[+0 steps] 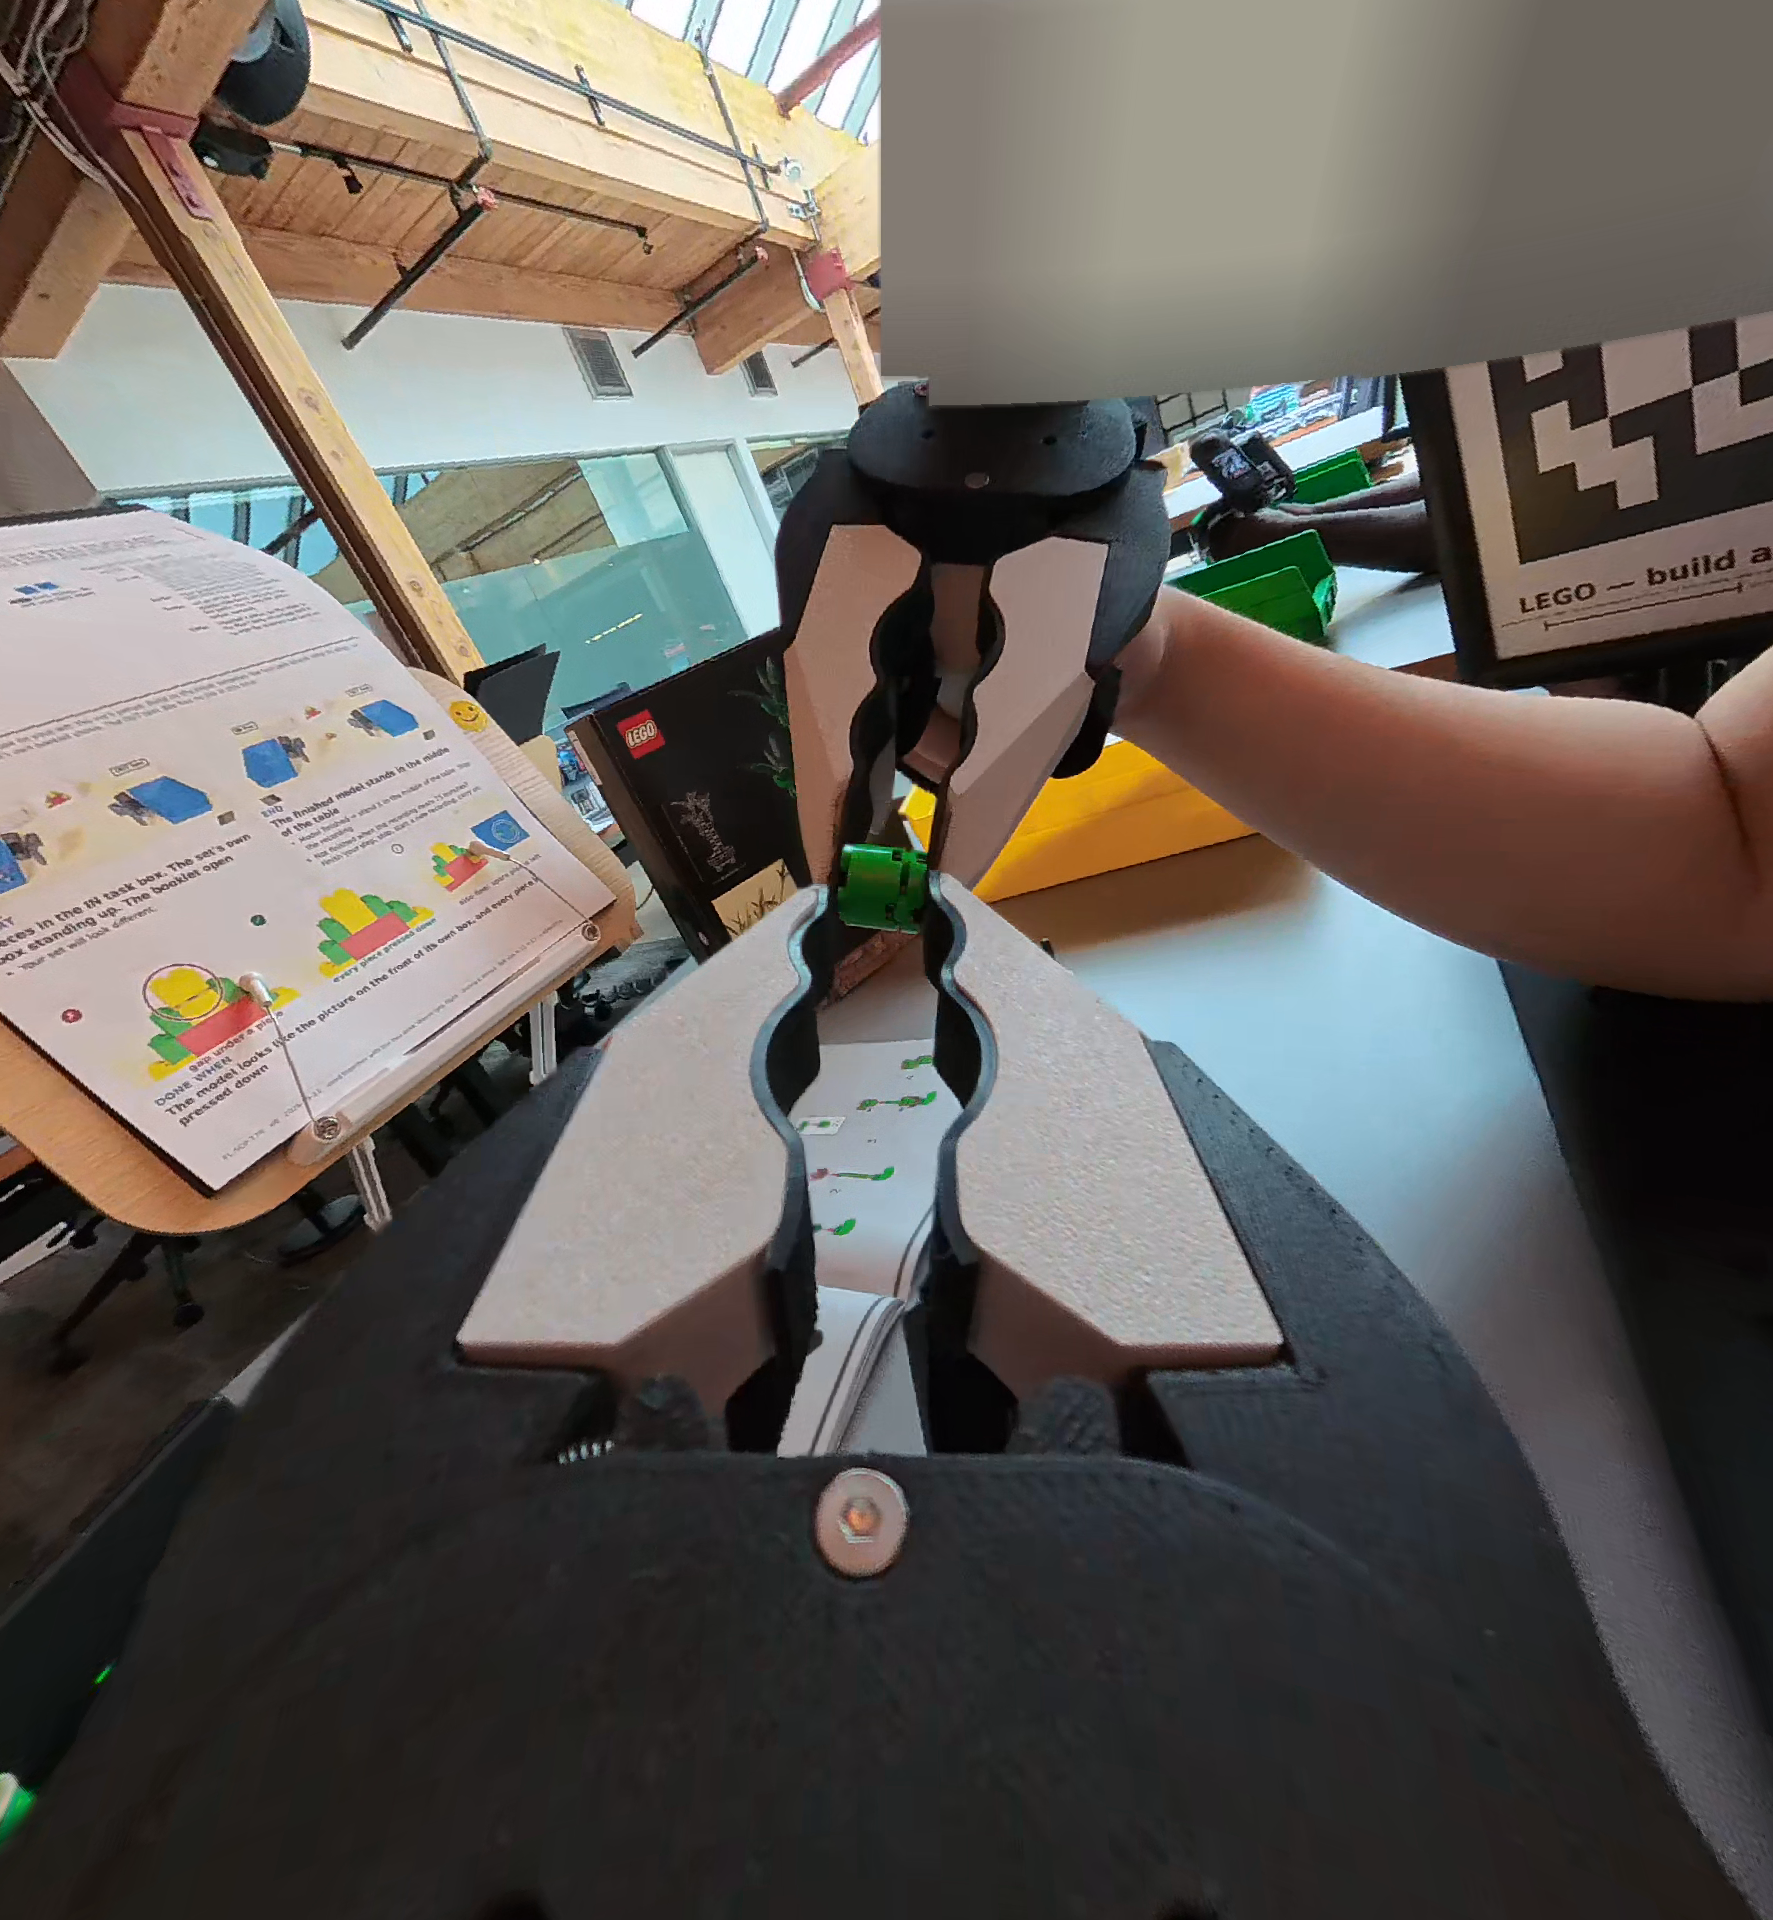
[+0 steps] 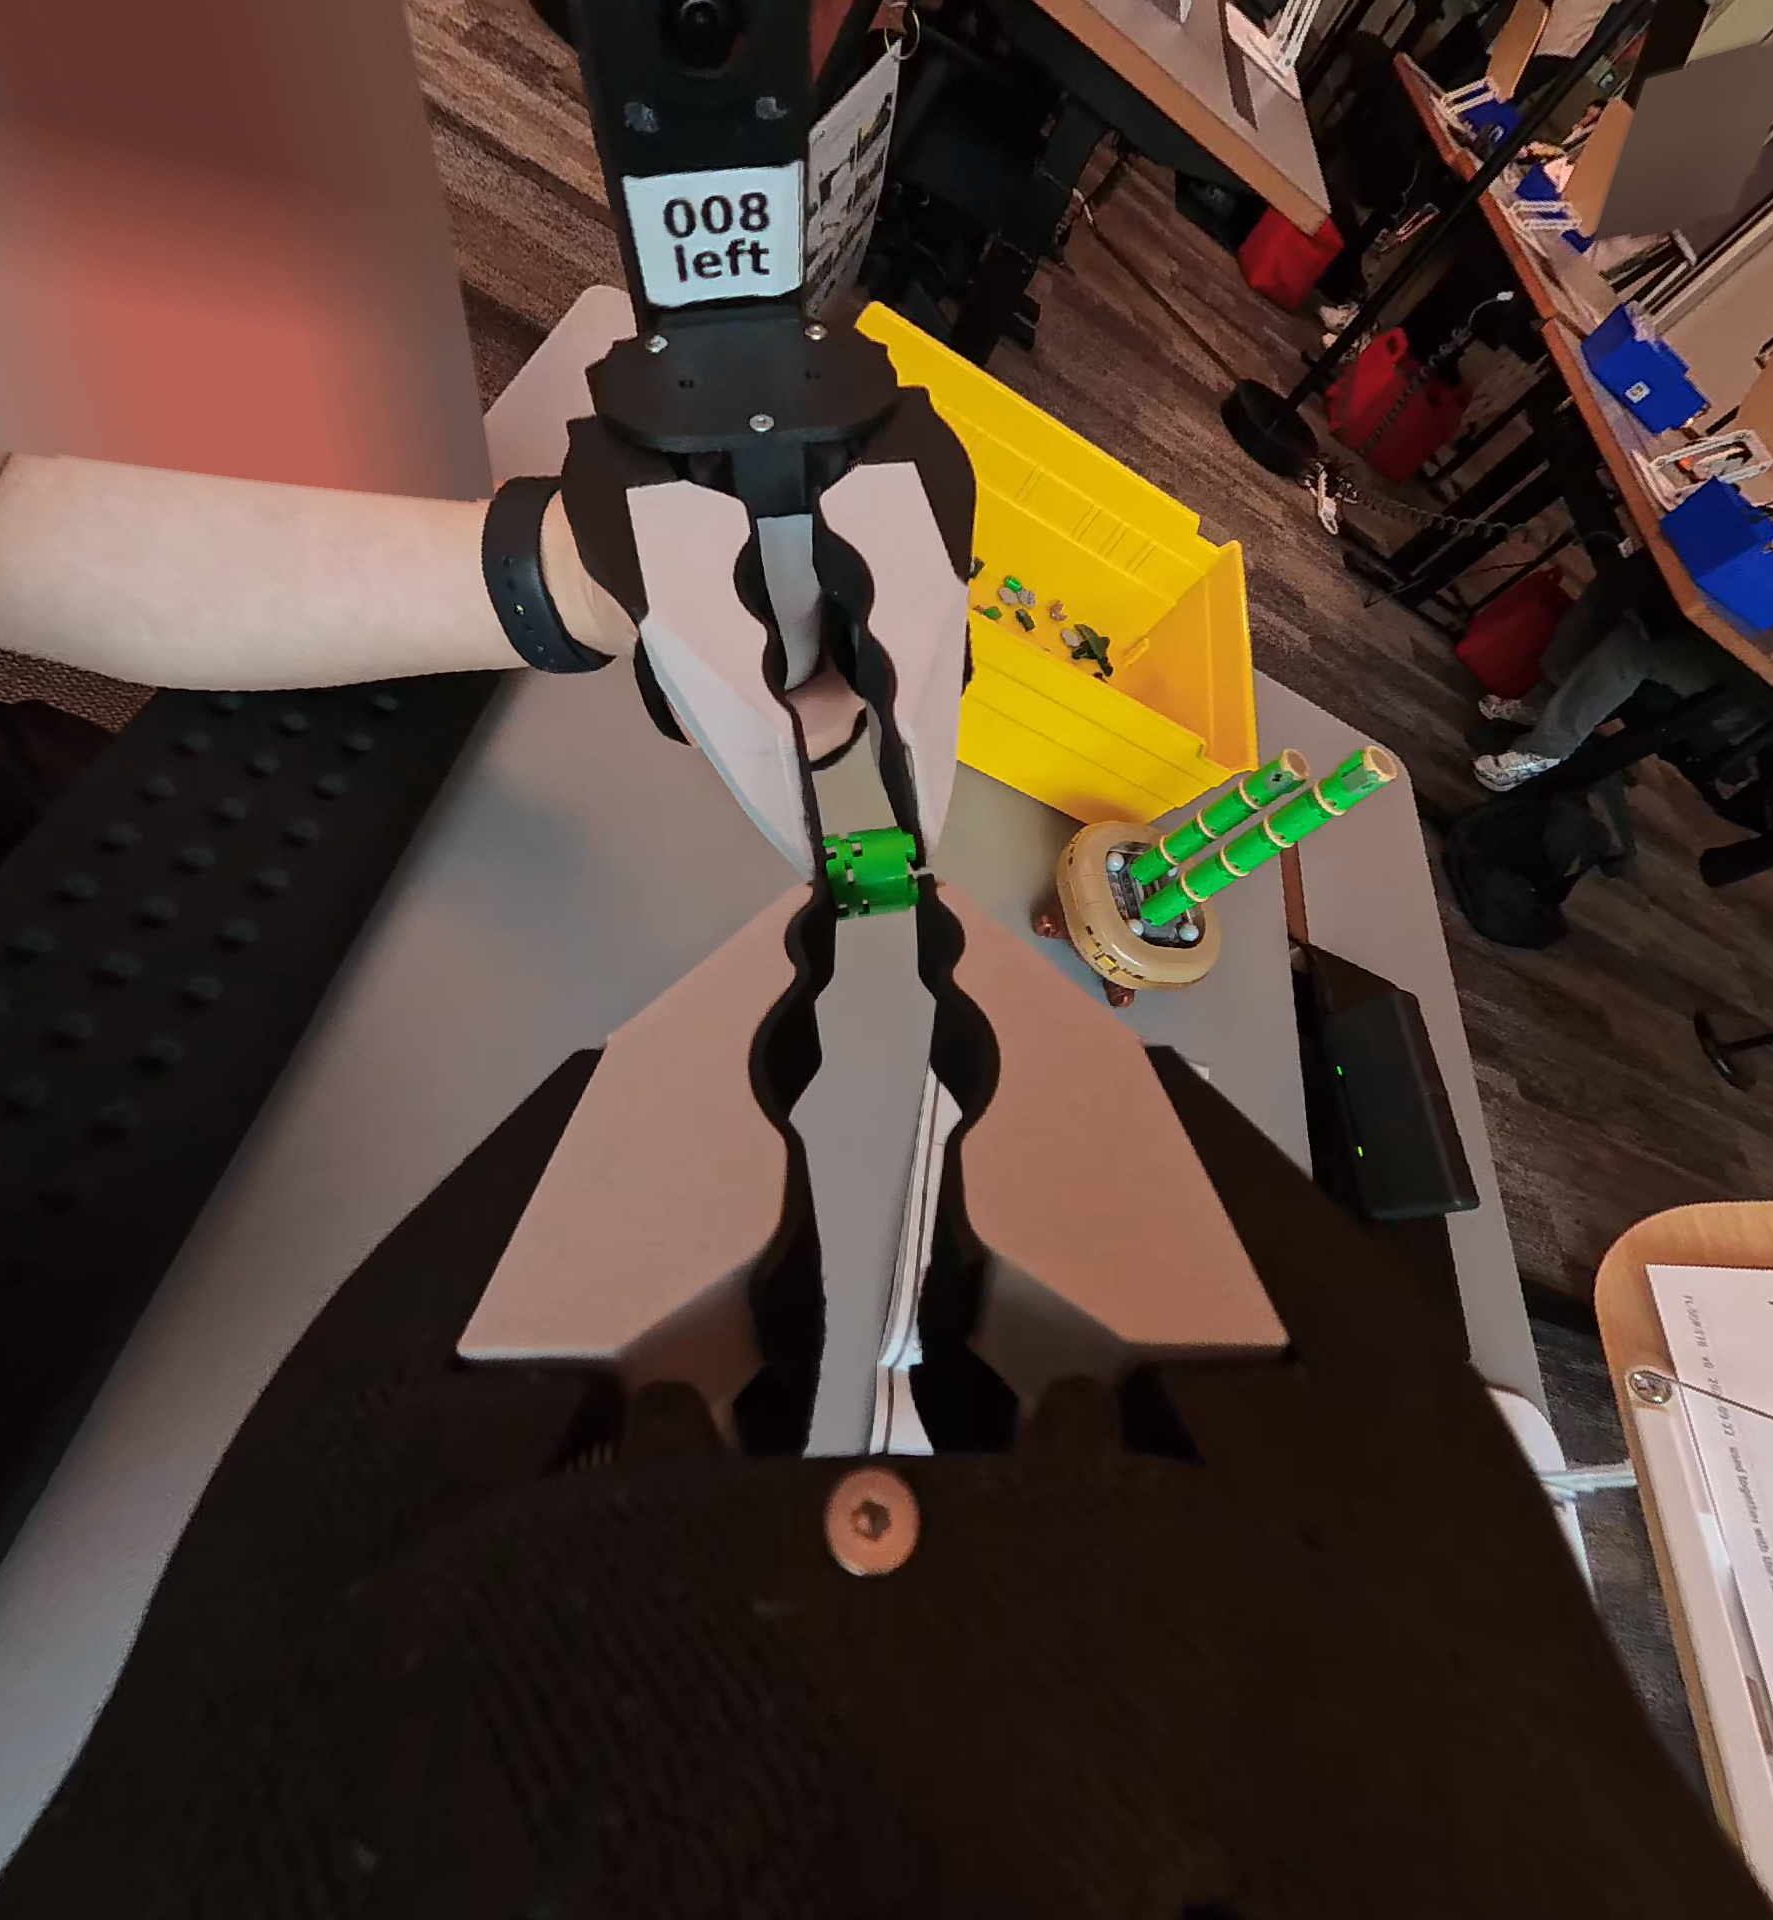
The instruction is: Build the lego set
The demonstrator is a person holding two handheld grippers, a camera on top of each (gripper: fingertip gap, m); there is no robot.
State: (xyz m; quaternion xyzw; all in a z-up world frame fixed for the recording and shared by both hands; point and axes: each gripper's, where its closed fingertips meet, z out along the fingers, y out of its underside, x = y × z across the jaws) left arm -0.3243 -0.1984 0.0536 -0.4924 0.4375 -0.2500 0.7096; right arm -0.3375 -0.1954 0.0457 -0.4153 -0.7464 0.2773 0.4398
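Observation:
A short green round lego piece (image 1: 877,883) hangs in the air between both grippers, which meet tip to tip. My left gripper (image 1: 880,902) is shut on it from below in the left wrist view. My right gripper (image 1: 890,836) comes from the far side and is also shut on it. In the right wrist view the same piece (image 2: 866,875) sits between my right gripper (image 2: 874,896) and the left gripper (image 2: 866,836). The partly built model (image 2: 1142,920), a tan round base with two green segmented stalks (image 2: 1266,826), stands on the grey table to the right.
A yellow bin (image 2: 1100,561) with small loose pieces is behind the model and also shows in the left wrist view (image 1: 1100,821). An open instruction booklet (image 1: 861,1143) lies under the grippers. The black set box (image 1: 695,800), a tilted instruction board (image 1: 238,852) and a black device (image 2: 1391,1101) surround the work area. The tips of both grippers are at nearly the same place.

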